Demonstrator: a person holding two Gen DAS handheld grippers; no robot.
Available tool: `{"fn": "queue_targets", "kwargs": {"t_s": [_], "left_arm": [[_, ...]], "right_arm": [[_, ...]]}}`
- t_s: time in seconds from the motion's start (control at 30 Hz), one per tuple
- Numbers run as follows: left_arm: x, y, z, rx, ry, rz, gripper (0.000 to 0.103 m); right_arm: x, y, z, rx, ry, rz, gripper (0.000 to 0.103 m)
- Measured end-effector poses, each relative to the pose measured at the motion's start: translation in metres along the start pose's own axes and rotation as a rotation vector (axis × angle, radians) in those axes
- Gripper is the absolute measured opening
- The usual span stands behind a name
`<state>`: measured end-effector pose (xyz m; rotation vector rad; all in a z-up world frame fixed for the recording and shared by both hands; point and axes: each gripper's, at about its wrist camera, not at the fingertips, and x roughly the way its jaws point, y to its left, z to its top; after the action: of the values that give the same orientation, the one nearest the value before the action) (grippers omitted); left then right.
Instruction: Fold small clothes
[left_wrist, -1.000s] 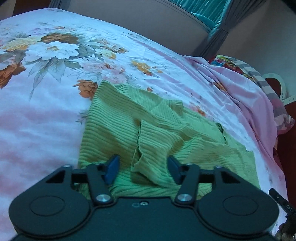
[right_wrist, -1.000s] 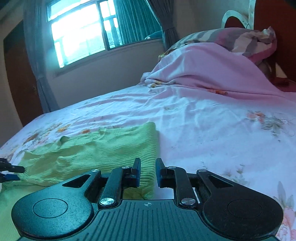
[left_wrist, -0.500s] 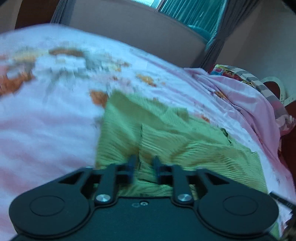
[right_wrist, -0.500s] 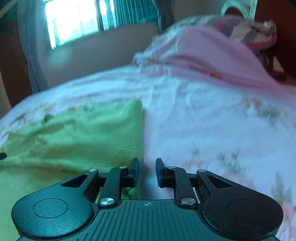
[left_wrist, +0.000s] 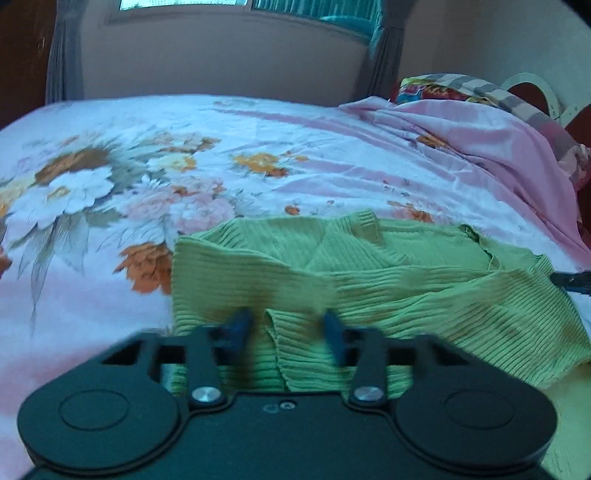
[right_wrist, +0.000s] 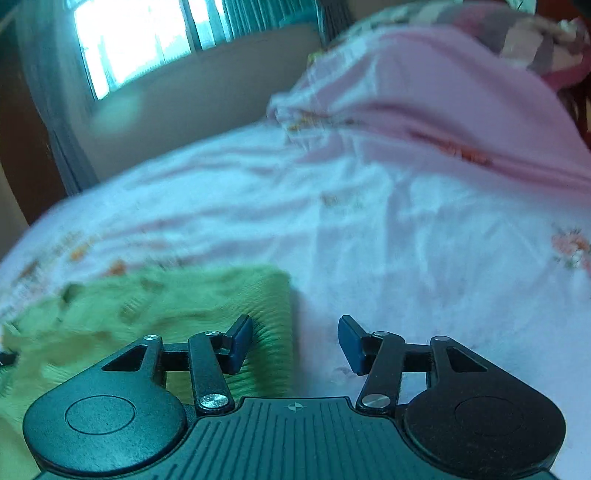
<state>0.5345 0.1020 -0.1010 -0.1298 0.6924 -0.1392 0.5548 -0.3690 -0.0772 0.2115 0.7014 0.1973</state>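
Observation:
A green ribbed knit top (left_wrist: 369, 280) lies partly folded on the floral bed sheet (left_wrist: 110, 184). My left gripper (left_wrist: 286, 328) is open, its blurred fingers on either side of a folded ridge at the top's near edge. In the right wrist view the same green top (right_wrist: 166, 306) lies at lower left. My right gripper (right_wrist: 295, 341) is open over the top's right edge, one finger above the knit and the other above the sheet (right_wrist: 406, 258). The other gripper's tip (left_wrist: 570, 278) shows at the top's far right edge.
A bunched pink blanket (left_wrist: 498, 155) and patterned pillows (left_wrist: 454, 88) lie at the head of the bed, with a dark headboard (left_wrist: 580, 122) behind. A wall, window (right_wrist: 140, 40) and curtains stand beyond the bed.
Both grippers closed or stayed narrow half a second ago and have now opened wide. Both views lifted and shifted, and the top now lies folded over more.

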Motion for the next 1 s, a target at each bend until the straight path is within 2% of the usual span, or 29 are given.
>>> {"fn": "queue_targets", "kwargs": {"t_s": [0.03, 0.1, 0.13, 0.17, 0.2, 0.23, 0.27, 0.3, 0.37, 0.4, 0.47, 0.53, 0.57, 0.6, 0.63, 0.67, 0.7, 0.77, 0.8, 0.83, 0.87, 0.9, 0.93, 0.97, 1.0], "left_arm": [[-0.002, 0.003, -0.002, -0.016, -0.014, -0.005, 0.010], [-0.008, 0.002, -0.009, -0.035, -0.064, 0.026, 0.009], [-0.010, 0.000, -0.015, -0.040, -0.085, 0.048, 0.009], [-0.012, -0.003, -0.019, -0.034, -0.105, 0.068, 0.009], [-0.012, -0.003, -0.019, -0.038, -0.120, 0.080, 0.010], [-0.014, -0.002, -0.017, -0.051, -0.127, 0.083, 0.013], [-0.018, 0.001, -0.015, -0.079, -0.131, 0.083, 0.020], [-0.023, 0.004, -0.012, -0.092, -0.148, 0.095, 0.025], [-0.043, 0.001, -0.008, -0.065, -0.238, 0.156, 0.036], [-0.050, -0.005, -0.005, -0.029, -0.274, 0.161, 0.044], [-0.052, -0.020, 0.002, 0.028, -0.274, 0.096, 0.045], [-0.042, -0.039, 0.007, 0.077, -0.232, -0.010, 0.048], [-0.032, -0.050, 0.008, 0.107, -0.182, -0.057, 0.058], [-0.017, -0.059, 0.008, 0.139, -0.106, -0.085, 0.064], [-0.002, -0.066, 0.004, 0.191, -0.043, -0.038, 0.063], [0.009, -0.070, 0.000, 0.233, 0.007, 0.067, 0.060], [0.003, -0.066, -0.001, 0.205, -0.027, 0.063, 0.055], [-0.029, -0.049, -0.002, 0.120, -0.176, -0.007, 0.059], [-0.039, -0.041, -0.003, 0.103, -0.206, 0.017, 0.055], [-0.045, -0.031, -0.003, 0.081, -0.198, 0.029, 0.054], [-0.048, -0.018, -0.002, 0.049, -0.173, 0.009, 0.049], [-0.047, -0.007, -0.002, 0.015, -0.151, -0.009, 0.038], [-0.045, 0.002, -0.002, -0.019, -0.121, -0.023, 0.033], [-0.040, 0.013, -0.002, -0.073, -0.078, -0.066, 0.021], [-0.035, 0.021, -0.002, -0.119, -0.046, -0.119, 0.016]], "right_arm": [[0.003, -0.001, -0.003, -0.013, 0.006, -0.001, 0.009], [0.004, -0.010, -0.008, 0.024, -0.003, -0.039, 0.002], [0.003, -0.013, -0.011, 0.027, -0.013, -0.105, 0.000], [0.003, -0.018, -0.014, 0.043, -0.022, -0.133, 0.000], [0.002, -0.022, -0.016, 0.066, -0.025, -0.121, 0.000], [0.000, -0.024, -0.015, 0.075, -0.022, -0.115, 0.000], [-0.006, -0.023, -0.014, 0.077, -0.034, -0.117, 0.000], [-0.018, -0.020, -0.012, 0.070, -0.083, -0.117, 0.000], [-0.039, -0.013, -0.008, 0.021, -0.174, -0.058, 0.000], [-0.044, -0.007, -0.005, -0.011, -0.183, -0.026, 0.000], [-0.046, 0.007, -0.003, -0.071, -0.192, 0.025, 0.000], [-0.034, 0.018, -0.002, -0.089, -0.135, 0.095, 0.000], [-0.027, 0.024, -0.004, -0.106, -0.109, 0.093, 0.000], [-0.016, 0.030, -0.008, -0.138, -0.071, 0.046, 0.003], [-0.003, 0.034, -0.012, -0.159, -0.005, -0.006, 0.008], [0.003, 0.033, -0.017, -0.169, 0.022, -0.032, 0.008], [-0.003, 0.032, -0.019, -0.163, -0.008, -0.039, 0.008], [-0.021, 0.029, -0.019, -0.154, -0.032, -0.041, 0.008], [-0.031, 0.028, -0.023, -0.166, -0.062, -0.011, 0.009], [-0.040, 0.030, -0.028, -0.186, -0.092, 0.003, 0.009], [-0.045, 0.032, -0.034, -0.208, -0.108, 0.003, 0.010], [-0.048, 0.034, -0.039, -0.221, -0.115, 0.017, 0.010], [-0.050, 0.033, -0.045, -0.221, -0.122, 0.036, 0.010], [-0.053, 0.034, -0.049, -0.213, -0.130, 0.045, 0.010], [-0.054, 0.035, -0.052, -0.208, -0.129, 0.051, 0.010]]}}
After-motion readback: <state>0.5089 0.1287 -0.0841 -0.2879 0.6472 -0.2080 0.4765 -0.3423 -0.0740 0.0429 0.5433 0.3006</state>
